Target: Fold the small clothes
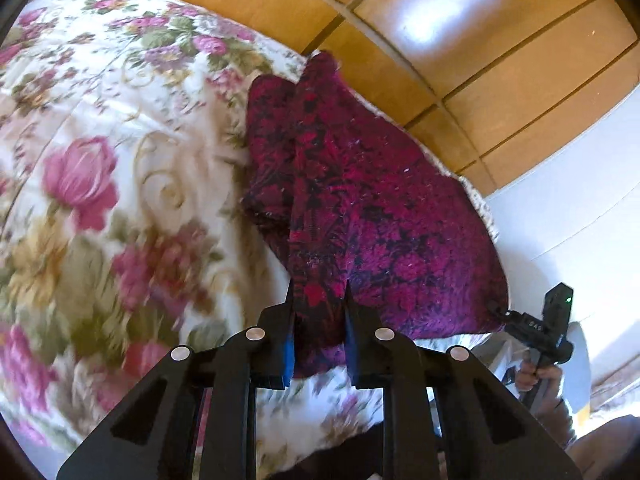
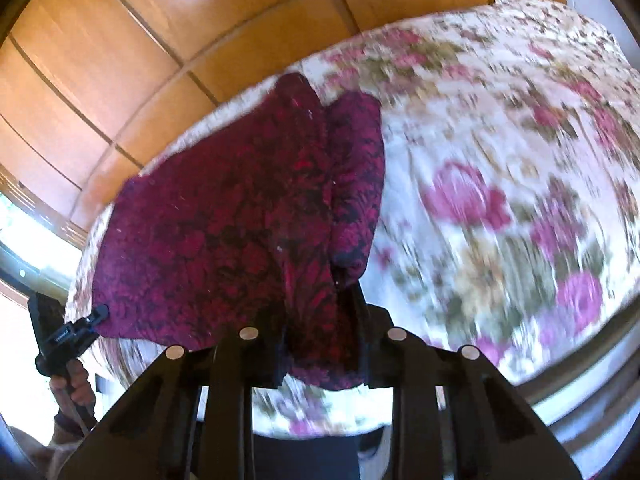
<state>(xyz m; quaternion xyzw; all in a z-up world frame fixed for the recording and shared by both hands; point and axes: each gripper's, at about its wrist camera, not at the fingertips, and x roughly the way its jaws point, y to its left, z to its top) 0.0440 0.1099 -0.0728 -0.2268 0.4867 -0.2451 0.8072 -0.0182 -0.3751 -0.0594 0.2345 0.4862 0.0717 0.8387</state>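
Lying on a floral bedspread near the edge of the bed was a small magenta-and-black garment, with a wooden wardrobe behind it. The left gripper was clenched on the cloth's near edge, fabric bunched between its black fingers. The right gripper was likewise clamped on a near fold of the same garment; in the left view it was seen at the cloth's far corner, held by a hand. Both views were blurred, so the exact bite of each pinch could only be guessed. The step in hand was judged to be lifting the near edge for a fold. For a clean result, both corners should be raised together, kept level and taut, carried over evenly, and laid edge to edge before either grip is let go.
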